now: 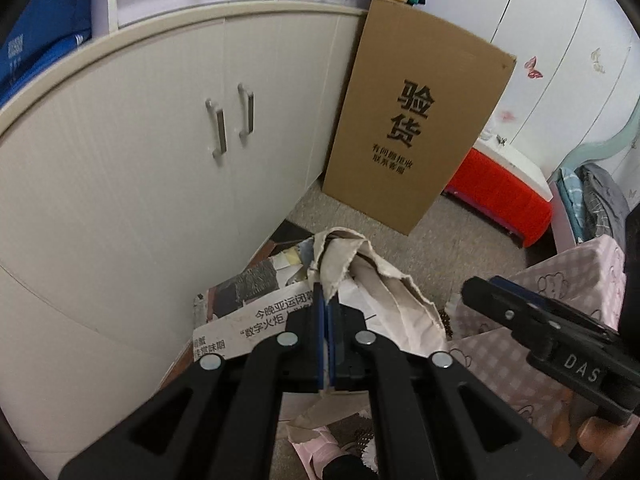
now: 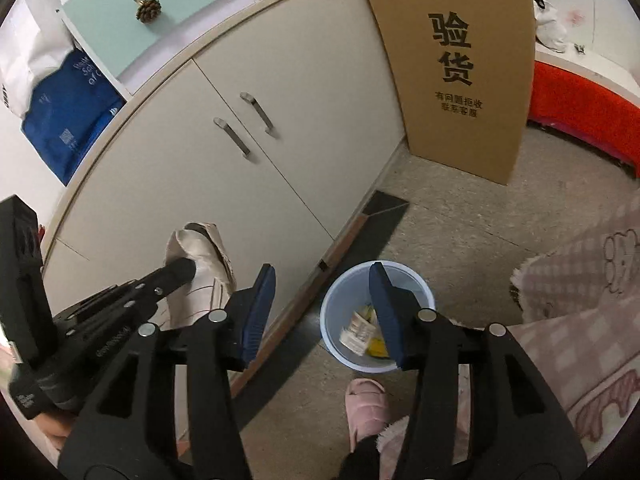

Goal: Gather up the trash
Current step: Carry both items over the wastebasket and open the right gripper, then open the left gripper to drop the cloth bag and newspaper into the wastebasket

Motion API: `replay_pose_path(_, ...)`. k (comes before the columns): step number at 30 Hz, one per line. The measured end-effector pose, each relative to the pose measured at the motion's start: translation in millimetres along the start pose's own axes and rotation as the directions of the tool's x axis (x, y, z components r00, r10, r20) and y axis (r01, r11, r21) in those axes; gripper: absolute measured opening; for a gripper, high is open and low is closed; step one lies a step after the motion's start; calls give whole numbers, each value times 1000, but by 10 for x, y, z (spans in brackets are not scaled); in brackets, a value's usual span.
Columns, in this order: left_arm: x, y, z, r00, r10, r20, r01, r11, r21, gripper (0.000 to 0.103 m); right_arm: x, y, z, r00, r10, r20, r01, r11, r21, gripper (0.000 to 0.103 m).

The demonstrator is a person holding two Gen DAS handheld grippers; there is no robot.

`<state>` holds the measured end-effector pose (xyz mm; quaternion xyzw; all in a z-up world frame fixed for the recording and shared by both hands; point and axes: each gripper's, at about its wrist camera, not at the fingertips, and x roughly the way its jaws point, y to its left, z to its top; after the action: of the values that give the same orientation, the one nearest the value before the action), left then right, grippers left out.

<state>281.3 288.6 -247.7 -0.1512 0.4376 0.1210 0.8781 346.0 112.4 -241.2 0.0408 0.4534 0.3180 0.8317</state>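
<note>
My left gripper (image 1: 326,300) is shut on a crumpled piece of beige paper (image 1: 372,276), held up in front of the white cabinet. A sheet of printed newspaper (image 1: 244,320) shows right beneath it; I cannot tell whether it is in the grip too. In the right wrist view the left gripper (image 2: 186,266) and the beige paper (image 2: 200,244) appear at the left. My right gripper (image 2: 324,312) stands open above a light blue bin (image 2: 334,344) on the floor, with nothing between its fingers. The bin holds wrappers (image 2: 360,330). The right gripper (image 1: 492,294) also appears at the right of the left wrist view.
The white cabinet (image 2: 280,128) with two metal handles runs along the left. A tall cardboard box (image 2: 460,80) leans at its end, with a red box (image 2: 592,112) behind. A pink checked cloth (image 2: 580,280) lies on the right. The person's pink slipper (image 2: 366,400) is just before the bin.
</note>
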Motion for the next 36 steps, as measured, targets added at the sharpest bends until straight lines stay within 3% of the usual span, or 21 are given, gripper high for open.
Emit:
replay_pose_path(2,72,-14,-8,1000,-2,-13,2,1000,-5,1,-62,4,1,998,-46,42,47,999,-20,51)
replay_pose_path(6,168,-115,-20,1000,-12,-27,12,1000,9,1,-70,-99,-1,996,-83,46,82,997,4,54)
replay_pose_path(13,224,-262,-26,999,-29,-38,30,999,18,1,-163,-197,-14,990,-117,85,113,992,50,69)
replay_pose_path(30,585,-500,112,994,-48,-98,50,999,9,5,-244,-380,35,978,-166,129,145,976,162,76)
replay_pose_path(32,640,-500,122,993,-41,-113,41,999,0,16,-237,-374,34,978,-167,127,146,976,161,76)
replay_pose_path(34,690,-477,129,992,-9,-127,8,1000,-15,56,-229,-368,33,978,-167,123,147,977,158,77)
replay_pose_path(36,691,-452,114,993,3,-120,-6,1000,-25,58,-226,-368,33,978,-170,121,151,976,155,77)
